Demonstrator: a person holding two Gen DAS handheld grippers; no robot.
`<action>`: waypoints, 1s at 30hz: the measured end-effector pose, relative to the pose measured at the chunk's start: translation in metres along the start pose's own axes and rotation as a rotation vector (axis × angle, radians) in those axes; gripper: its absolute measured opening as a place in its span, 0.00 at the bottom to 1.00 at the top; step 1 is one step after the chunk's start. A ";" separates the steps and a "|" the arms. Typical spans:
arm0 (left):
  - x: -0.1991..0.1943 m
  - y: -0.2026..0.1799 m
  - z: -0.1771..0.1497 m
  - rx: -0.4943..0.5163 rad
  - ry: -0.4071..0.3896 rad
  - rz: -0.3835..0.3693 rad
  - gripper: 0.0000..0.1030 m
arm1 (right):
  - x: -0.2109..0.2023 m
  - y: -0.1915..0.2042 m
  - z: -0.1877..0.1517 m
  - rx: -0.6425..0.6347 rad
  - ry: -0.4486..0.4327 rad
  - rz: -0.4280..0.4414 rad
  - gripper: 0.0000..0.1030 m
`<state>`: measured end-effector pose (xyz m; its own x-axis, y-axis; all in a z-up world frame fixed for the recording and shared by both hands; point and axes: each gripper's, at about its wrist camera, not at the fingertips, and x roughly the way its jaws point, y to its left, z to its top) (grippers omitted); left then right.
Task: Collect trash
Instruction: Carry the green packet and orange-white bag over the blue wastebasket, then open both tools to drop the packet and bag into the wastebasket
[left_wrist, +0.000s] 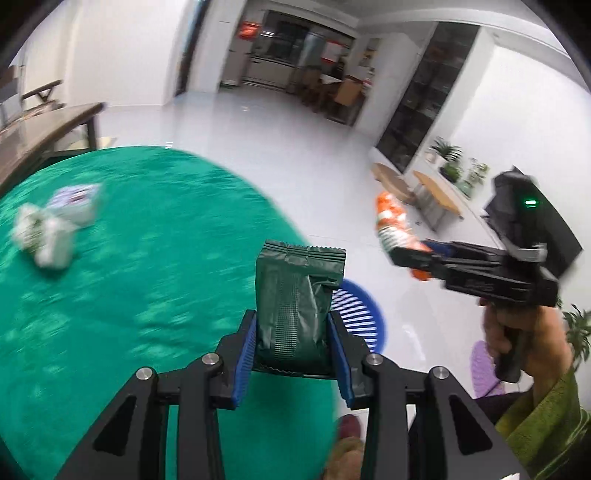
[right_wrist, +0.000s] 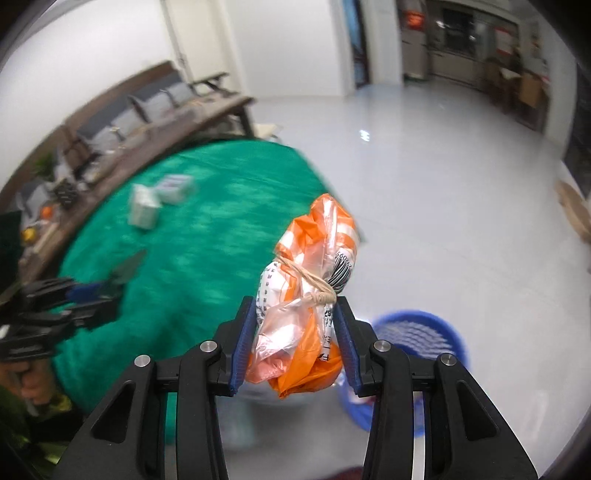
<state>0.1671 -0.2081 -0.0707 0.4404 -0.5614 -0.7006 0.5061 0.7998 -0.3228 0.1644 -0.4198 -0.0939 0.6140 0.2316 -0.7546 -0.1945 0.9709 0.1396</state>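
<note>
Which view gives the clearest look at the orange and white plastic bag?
The right wrist view: the orange and white plastic bag fills the centre, clamped between the right gripper pads, with its string tie and barcode legible. The left wrist view shows the bag only small and blurred, sticking out past the right gripper from the side.

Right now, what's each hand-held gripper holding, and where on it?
Left hand-held gripper: dark green foil pouch, clamped at its lower end. Right hand-held gripper: orange-and-white plastic bag bundle, clamped across its lower half.
</note>
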 end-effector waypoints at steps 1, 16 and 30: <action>0.012 -0.013 0.005 0.015 0.005 -0.010 0.37 | 0.001 -0.016 -0.002 0.012 0.014 -0.027 0.42; 0.197 -0.101 0.032 0.036 0.192 -0.087 0.37 | 0.040 -0.169 -0.057 0.285 0.114 -0.158 0.42; 0.255 -0.108 0.025 0.023 0.255 -0.078 0.54 | 0.054 -0.204 -0.072 0.395 0.102 -0.102 0.57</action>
<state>0.2434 -0.4427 -0.1989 0.1993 -0.5472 -0.8129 0.5494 0.7493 -0.3697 0.1818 -0.6099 -0.2096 0.5320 0.1454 -0.8342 0.1840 0.9418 0.2815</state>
